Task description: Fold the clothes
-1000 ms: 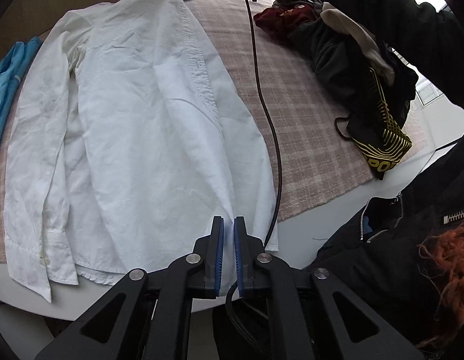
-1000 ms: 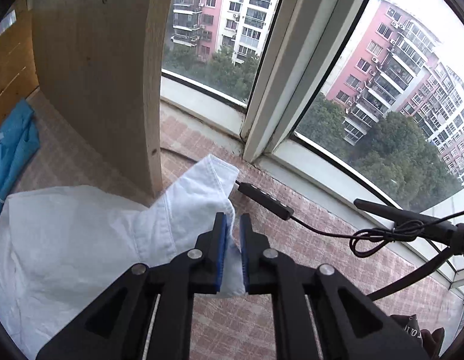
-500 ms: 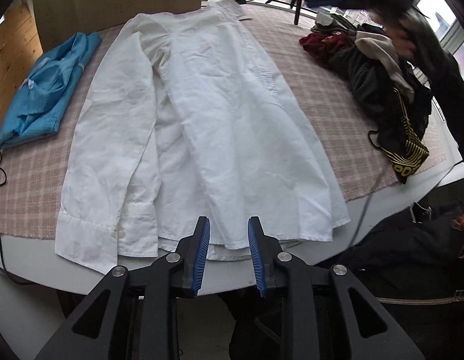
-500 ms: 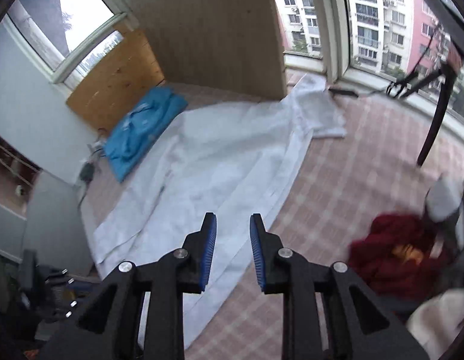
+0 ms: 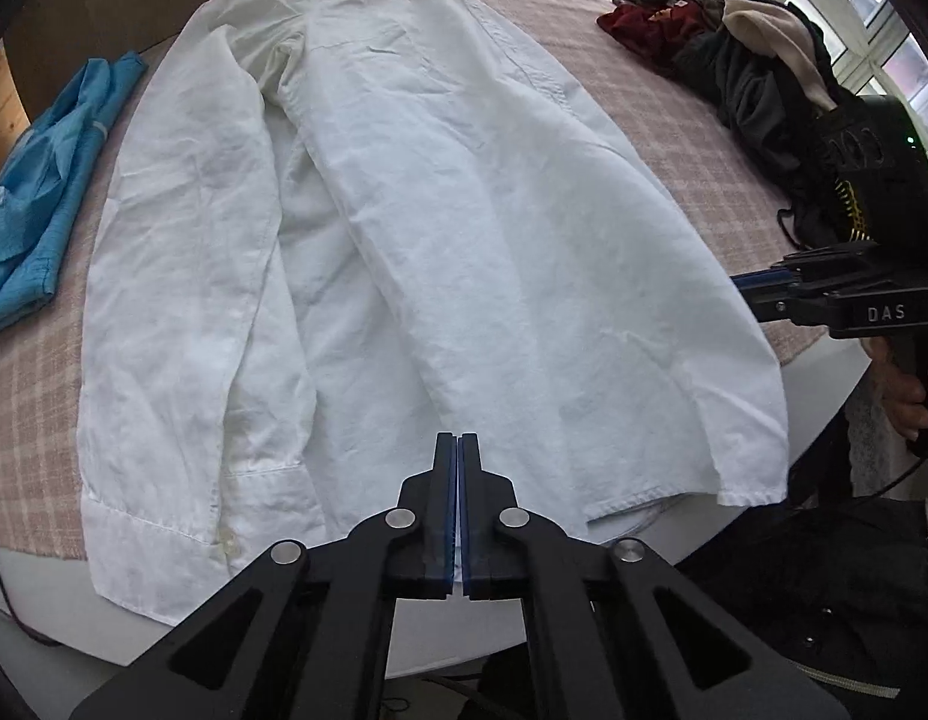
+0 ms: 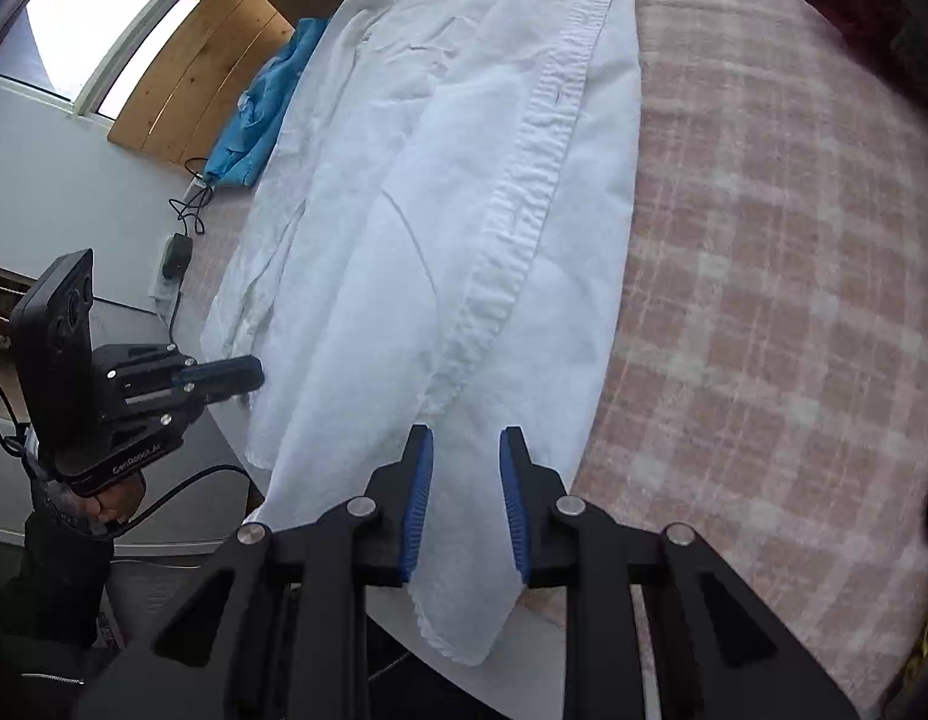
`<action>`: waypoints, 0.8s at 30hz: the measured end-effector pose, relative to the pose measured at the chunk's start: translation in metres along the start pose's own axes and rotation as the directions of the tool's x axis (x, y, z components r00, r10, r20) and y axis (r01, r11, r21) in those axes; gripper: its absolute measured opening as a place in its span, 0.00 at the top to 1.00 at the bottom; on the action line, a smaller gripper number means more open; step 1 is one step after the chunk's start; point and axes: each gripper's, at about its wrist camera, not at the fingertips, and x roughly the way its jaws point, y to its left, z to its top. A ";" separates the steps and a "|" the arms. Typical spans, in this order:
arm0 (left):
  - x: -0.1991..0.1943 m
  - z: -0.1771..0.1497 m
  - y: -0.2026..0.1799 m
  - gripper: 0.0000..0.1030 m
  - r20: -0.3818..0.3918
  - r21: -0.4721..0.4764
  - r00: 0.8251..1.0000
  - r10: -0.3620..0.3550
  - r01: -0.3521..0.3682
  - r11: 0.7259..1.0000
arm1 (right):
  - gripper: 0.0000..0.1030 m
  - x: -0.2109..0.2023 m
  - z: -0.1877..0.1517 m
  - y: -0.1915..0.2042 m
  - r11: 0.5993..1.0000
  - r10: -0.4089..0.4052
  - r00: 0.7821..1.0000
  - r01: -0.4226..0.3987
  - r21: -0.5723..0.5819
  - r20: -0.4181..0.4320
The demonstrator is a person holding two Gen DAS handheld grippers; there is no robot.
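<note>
- Lying flat on the checked cloth (image 5: 662,138), the white shirt (image 5: 440,228) has its collar at the far end and its hem at the near table (image 5: 416,630) edge.
- One sleeve (image 5: 182,276) is folded along the body, cuff near the hem.
- Left gripper (image 5: 458,450) is over the hem, jaws pressed together; whether they pinch any fabric I cannot tell.
- Right gripper (image 6: 464,450) has jaws apart over the shirt's near corner, fabric showing between the blue pads (image 6: 417,498), not pinched.
- A blue garment (image 5: 38,198) lies beside the sleeve.
- A dark clothes pile (image 5: 758,66) sits on the far right, well apart from the shirt.
</note>
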 end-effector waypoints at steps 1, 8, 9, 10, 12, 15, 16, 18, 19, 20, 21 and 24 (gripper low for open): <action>0.000 -0.001 0.001 1.00 0.001 0.017 0.999 0.040 -0.040 0.999 | 0.78 0.001 -0.002 0.005 1.000 -0.010 1.000 0.010 -0.006 0.001; -0.041 -0.027 -0.018 0.88 0.068 0.133 0.998 -0.011 0.002 0.991 | 0.78 0.009 0.000 0.034 0.998 -0.062 0.998 0.062 -0.007 0.016; -0.052 -0.032 -0.029 0.78 0.090 0.172 0.995 -0.042 0.026 0.985 | 0.78 0.006 0.000 0.035 0.998 -0.067 0.997 0.067 -0.002 0.024; -0.061 -0.037 -0.042 0.69 0.102 0.213 0.992 -0.078 0.055 0.976 | 0.78 0.003 -0.001 0.035 0.997 -0.073 0.997 0.072 0.007 0.030; -0.071 -0.039 -0.072 0.66 0.110 0.284 0.985 -0.133 0.097 0.954 | 0.78 -0.004 -0.003 0.032 0.996 -0.087 0.995 0.086 0.035 0.040; -0.071 -0.024 -0.108 0.64 0.106 0.339 0.974 -0.198 0.152 0.928 | 0.78 -0.012 -0.004 0.025 0.995 -0.087 0.995 0.083 0.064 0.058; -0.064 -0.019 -0.115 0.63 0.095 0.348 0.977 -0.188 0.144 0.926 | 0.78 -0.014 -0.004 0.022 0.994 -0.082 0.994 0.077 0.077 0.066; -0.050 -0.009 -0.128 0.63 0.075 0.365 0.983 -0.168 0.129 0.922 | 0.77 -0.018 -0.004 0.017 0.992 -0.077 0.994 0.069 0.104 0.079; -0.043 -0.005 -0.134 0.63 0.065 0.372 0.986 -0.156 0.121 0.920 | 0.77 -0.020 -0.005 0.014 0.991 -0.080 0.993 0.070 0.114 0.086; -0.035 -0.003 -0.132 0.64 0.053 0.367 0.989 -0.135 0.107 0.924 | 0.77 -0.023 -0.006 0.011 0.990 -0.086 0.992 0.074 0.120 0.094; -0.028 -0.002 -0.129 0.74 0.041 0.359 0.992 -0.117 0.094 0.929 | 0.77 -0.025 -0.007 0.009 0.989 -0.092 0.990 0.079 0.127 0.103; -0.018 0.000 -0.102 0.98 0.002 0.284 0.994 -0.105 0.100 0.954 | 0.77 -0.029 -0.009 0.003 0.988 -0.080 0.990 0.063 0.141 0.113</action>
